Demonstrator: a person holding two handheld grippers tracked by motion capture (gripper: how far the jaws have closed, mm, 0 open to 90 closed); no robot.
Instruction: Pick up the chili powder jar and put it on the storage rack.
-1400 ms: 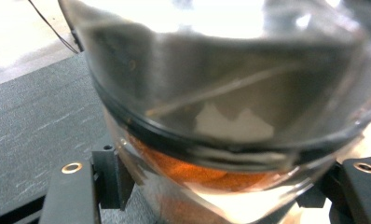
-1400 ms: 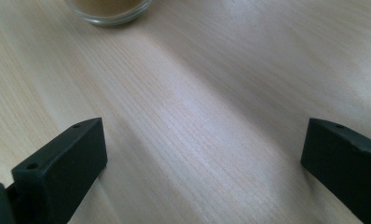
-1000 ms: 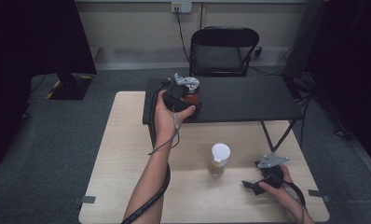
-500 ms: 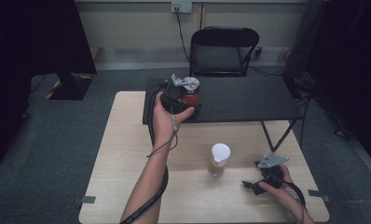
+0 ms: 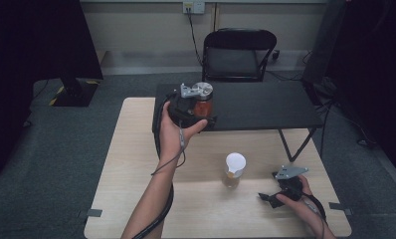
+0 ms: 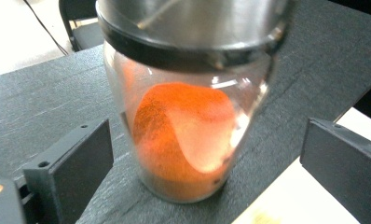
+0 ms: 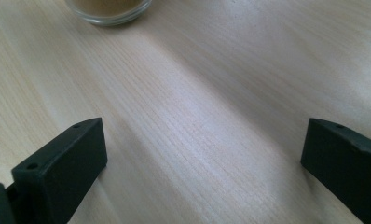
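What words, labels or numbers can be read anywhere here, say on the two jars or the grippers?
None can be read.
Jar of orange powder: no label shows.
White-lidded jar: no label shows.
Left gripper, right gripper: no lettering shows.
Wall socket: too small to tell.

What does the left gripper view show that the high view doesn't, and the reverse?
Left gripper view alone: orange powder heaped inside the glass jar, and clear gaps between the jar and both jaws of the left hand-held gripper, whose jaws have just been opening.

High view alone: a second jar with a white lid on the light wooden table, the right hand-held gripper near it, and a chair behind.

Both: the orange jar standing at the near edge of the black table.
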